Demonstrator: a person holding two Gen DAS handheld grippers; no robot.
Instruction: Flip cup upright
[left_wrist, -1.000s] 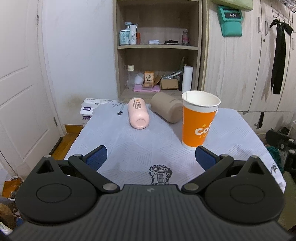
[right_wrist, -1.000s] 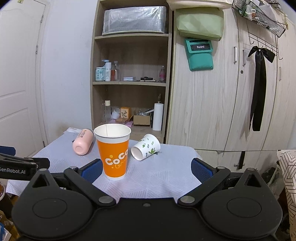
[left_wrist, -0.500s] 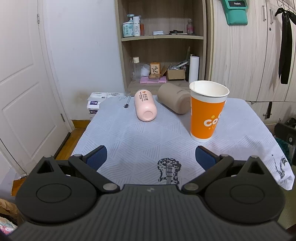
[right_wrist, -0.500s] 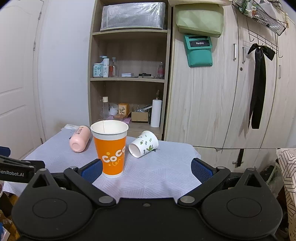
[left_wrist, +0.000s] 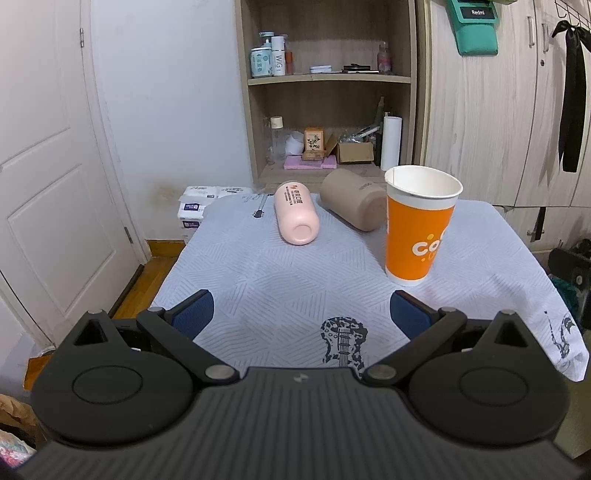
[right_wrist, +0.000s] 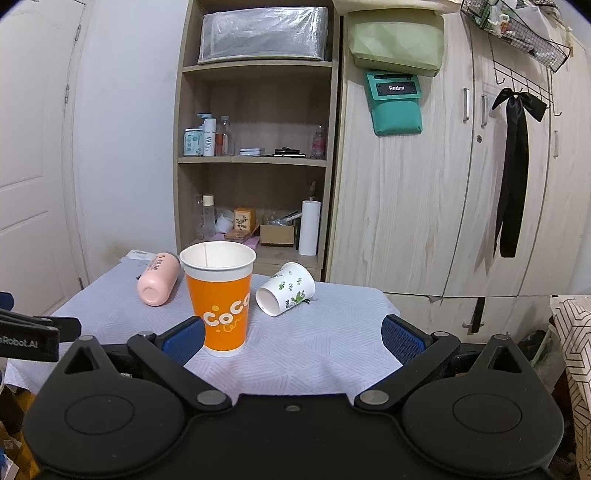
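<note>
An orange paper cup (left_wrist: 419, 229) stands upright on the grey tablecloth (left_wrist: 295, 280); it also shows in the right wrist view (right_wrist: 221, 299). A pink cup (left_wrist: 296, 218) lies on its side behind it, also in the right wrist view (right_wrist: 159, 283). A tan cup (left_wrist: 354, 205) lies on its side in the left wrist view. A white floral cup (right_wrist: 286, 288) lies on its side, mouth toward me. My left gripper (left_wrist: 301, 314) is open and empty, short of the cups. My right gripper (right_wrist: 293, 336) is open and empty, near the orange cup.
A wooden shelf (right_wrist: 255, 158) with bottles and boxes stands behind the table. Wardrobe doors (right_wrist: 424, 203) are at the right, a white door (left_wrist: 48, 184) at the left. Tissue packs (left_wrist: 194, 210) sit beside the table's far left corner. The left gripper's tip (right_wrist: 33, 332) shows at the right view's left edge.
Both grippers have drawn back slightly from the table. The cups have not moved and both grippers stay open.
</note>
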